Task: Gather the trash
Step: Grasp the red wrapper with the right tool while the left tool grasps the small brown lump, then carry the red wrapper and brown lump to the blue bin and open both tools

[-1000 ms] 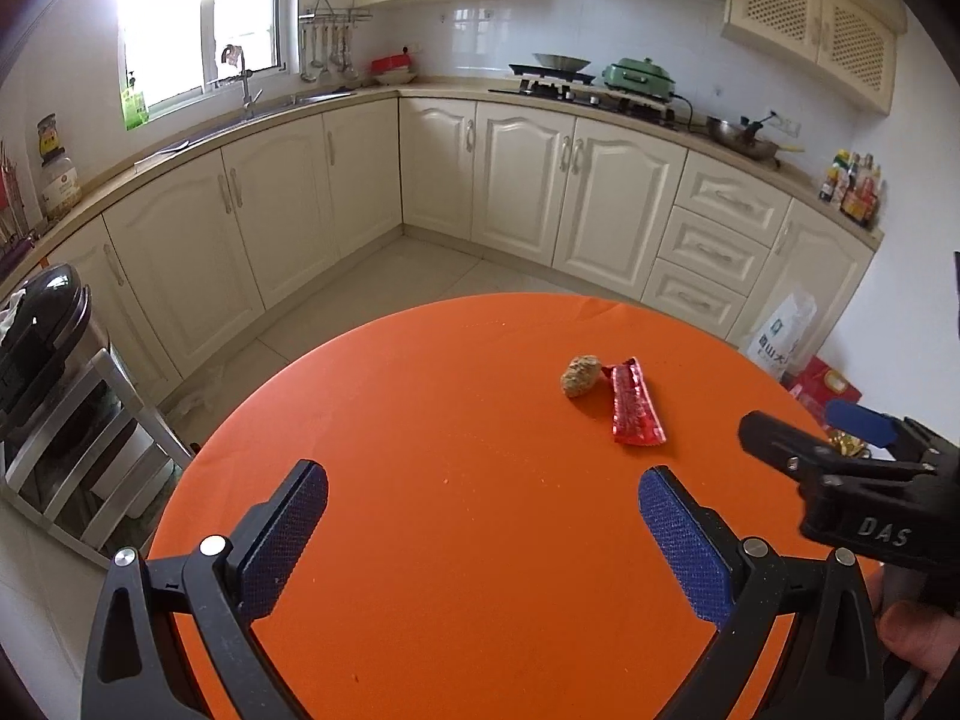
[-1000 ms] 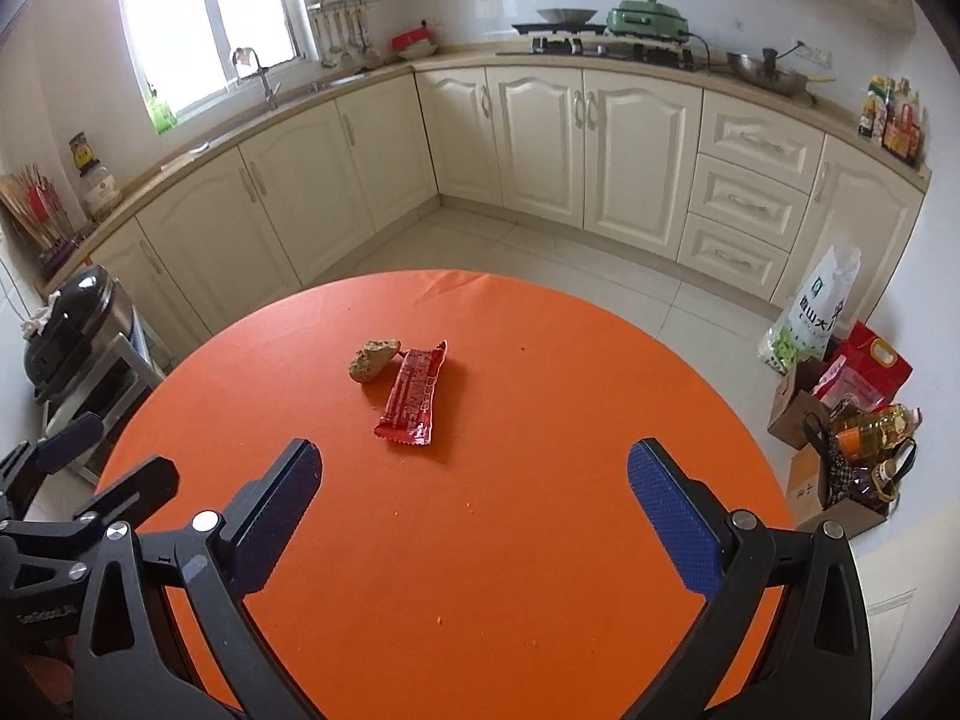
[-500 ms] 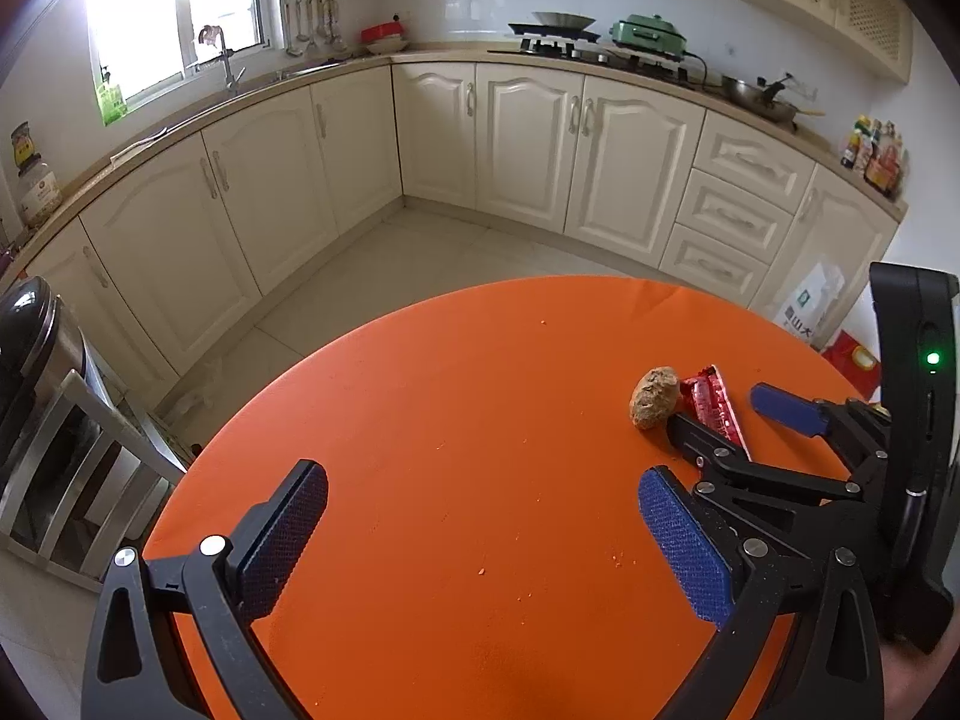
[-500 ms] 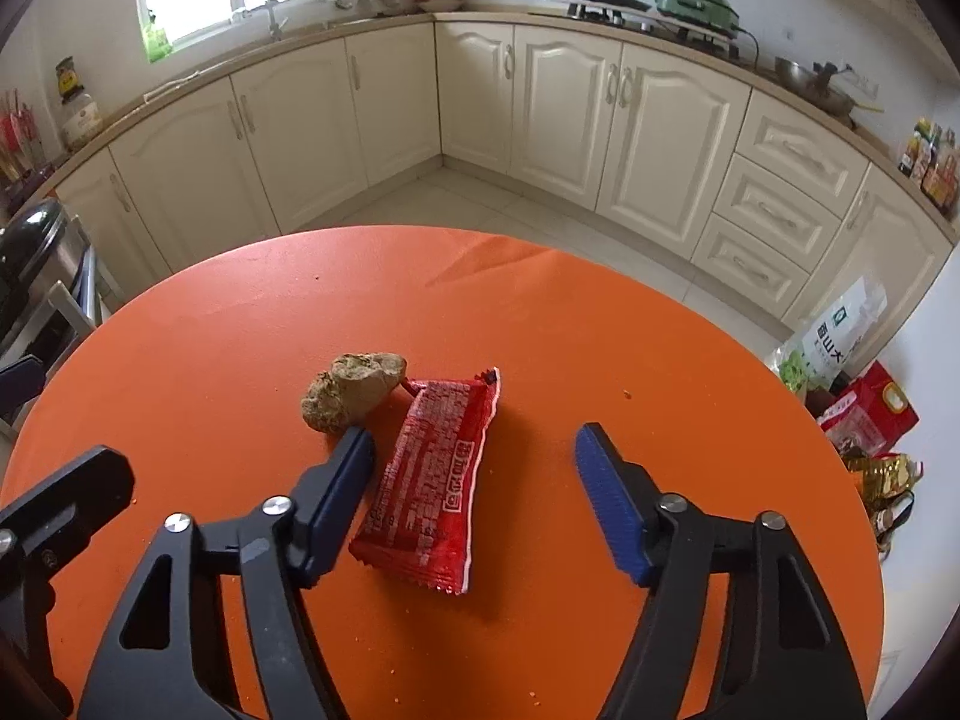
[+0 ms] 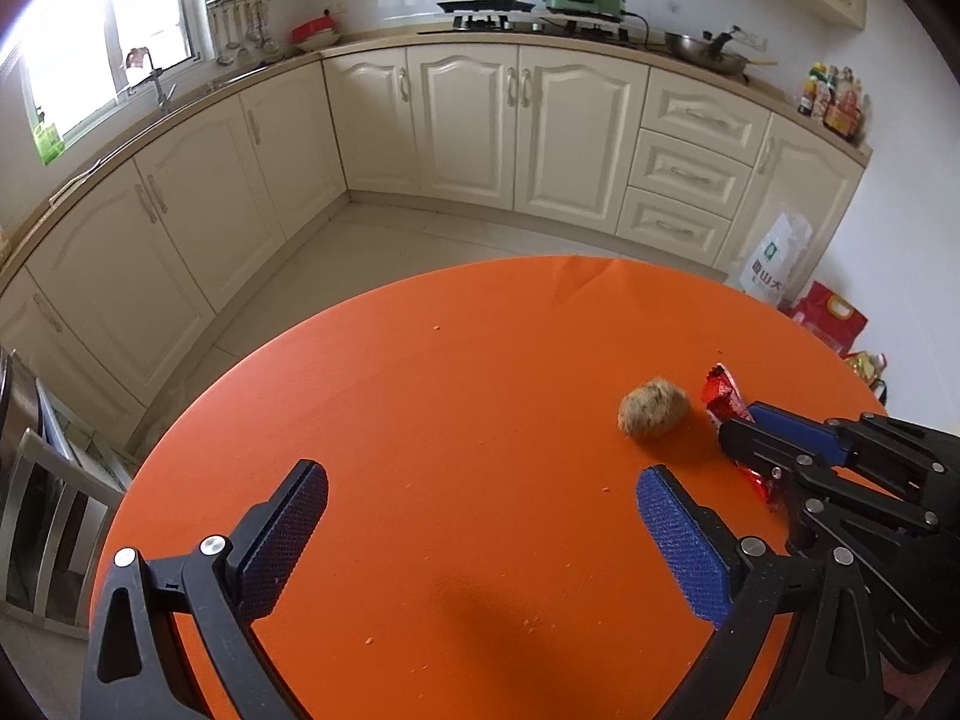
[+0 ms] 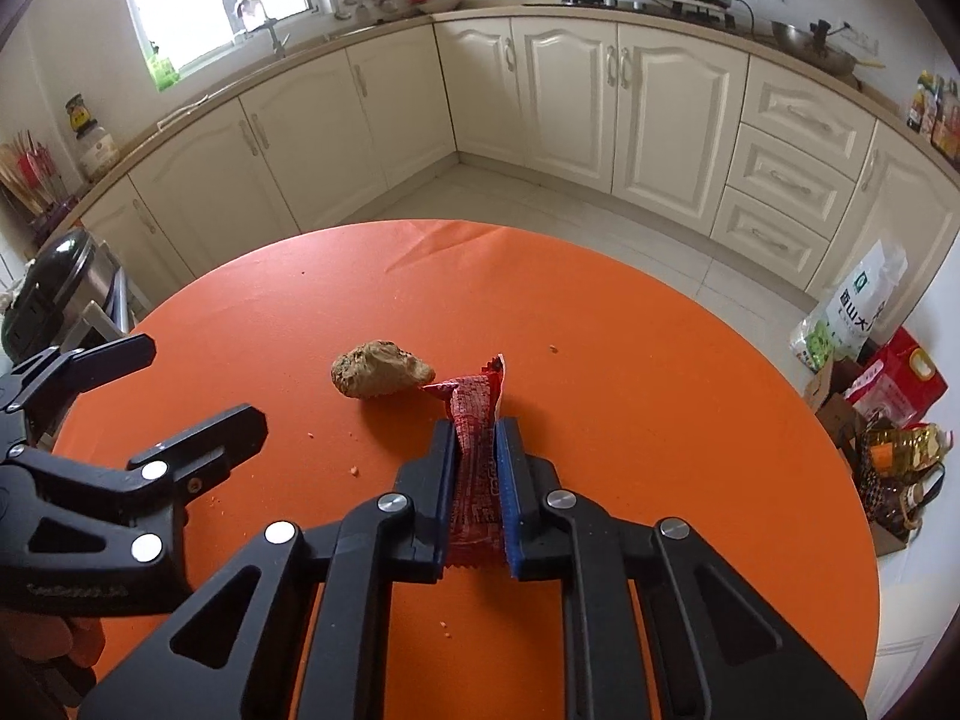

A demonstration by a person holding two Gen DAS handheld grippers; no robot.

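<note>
The right gripper (image 6: 474,450) has its two black fingers (image 6: 441,468), with blue ridged pads, pressed together on the long red foil snack wrapper (image 6: 476,420), which is squeezed upright between them, its far end sticking out ahead of the tips and its near end showing behind the pads. The wrapper's lower edge sits on the round orange table (image 6: 660,420). White print runs along the wrapper but is too crumpled to read.

The left gripper (image 5: 480,534) has its fingers (image 5: 282,534) spread wide, with nothing between them but bare table below; whether they touch it cannot be told.

One lumpy brown crumpled ball of trash (image 6: 381,369) lies on the table just beside the wrapper's far end, almost touching it. So there are two pieces of trash: one wrapper, one brown lump. Small crumbs are scattered over the table.

On the floor stands a white sack (image 6: 855,312) with green and dark lettering, not clearly legible, next to one red box (image 6: 906,369).
</note>
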